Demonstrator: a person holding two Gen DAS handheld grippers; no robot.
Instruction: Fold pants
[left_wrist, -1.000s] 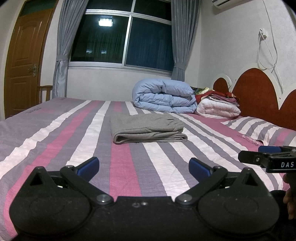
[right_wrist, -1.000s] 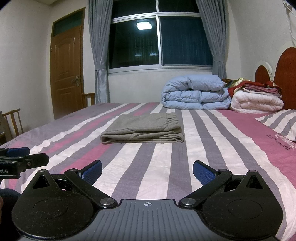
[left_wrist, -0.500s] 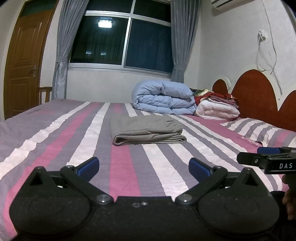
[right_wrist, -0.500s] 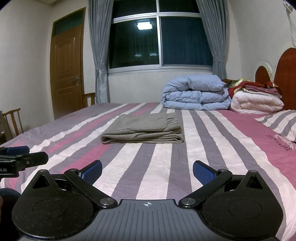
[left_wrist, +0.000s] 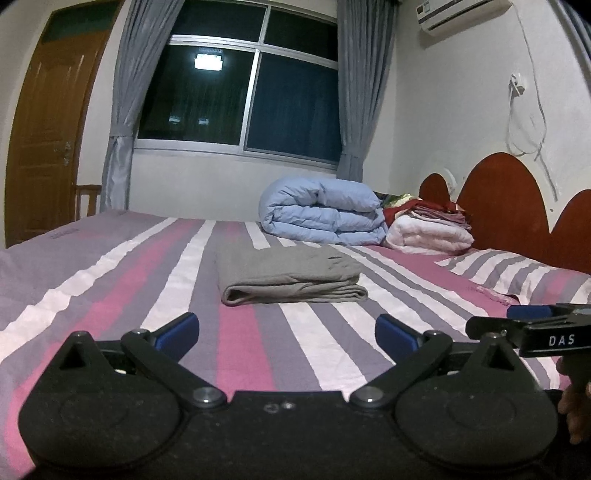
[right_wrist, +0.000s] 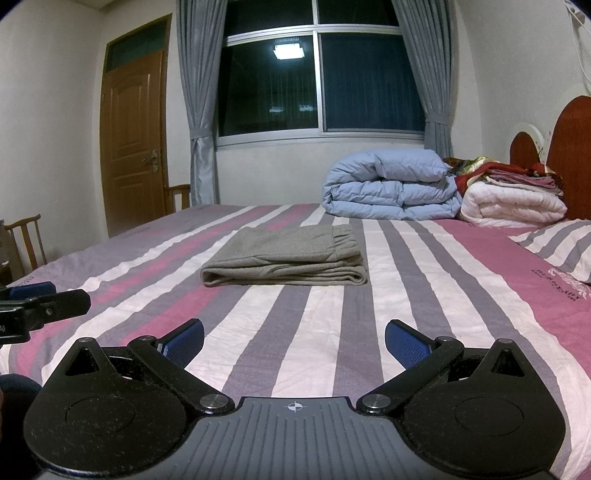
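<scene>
Grey pants (left_wrist: 288, 275) lie folded in a flat stack on the striped bed (left_wrist: 110, 280); they also show in the right wrist view (right_wrist: 288, 258). My left gripper (left_wrist: 286, 332) is open and empty, held low over the bed's near part, well short of the pants. My right gripper (right_wrist: 293, 341) is open and empty, also well short of the pants. The right gripper's side shows at the right edge of the left wrist view (left_wrist: 528, 328). The left gripper's side shows at the left edge of the right wrist view (right_wrist: 40, 306).
A folded light blue duvet (right_wrist: 391, 184) and a white quilt under folded clothes (right_wrist: 513, 201) sit at the bed's far side by the red headboard (left_wrist: 506, 199). A striped pillow (right_wrist: 565, 247) lies right. A wooden chair (right_wrist: 26, 236) and door (right_wrist: 135, 136) stand left.
Both grippers stay open and nearly still. The left wrist view has tilted up slightly, so the pants sit a little lower in it.
</scene>
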